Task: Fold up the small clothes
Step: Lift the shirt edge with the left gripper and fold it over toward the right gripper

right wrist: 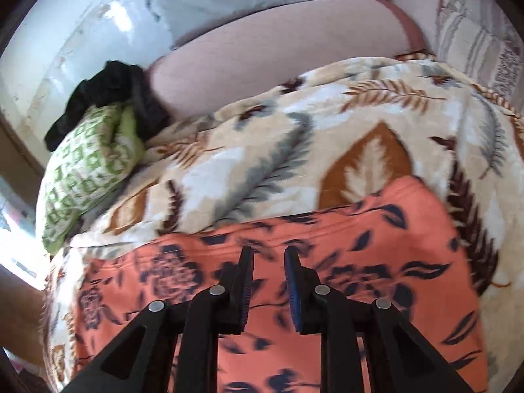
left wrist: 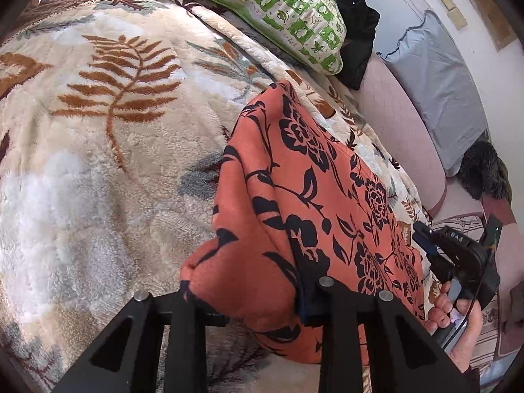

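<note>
An orange garment with a black flower print lies on a cream fleece blanket with leaf patterns. My left gripper holds a bunched fold of the garment's near edge lifted off the blanket; cloth hides its fingertips. My right gripper is open and empty, its fingers hovering just above the flat part of the garment. The right gripper and the hand holding it also show in the left wrist view at the garment's right edge.
A green-and-white patterned pillow and dark clothing lie at the far end of the bed. A pink mattress and a grey-blue pillow sit by the wall on the right. The pillow also shows in the right wrist view.
</note>
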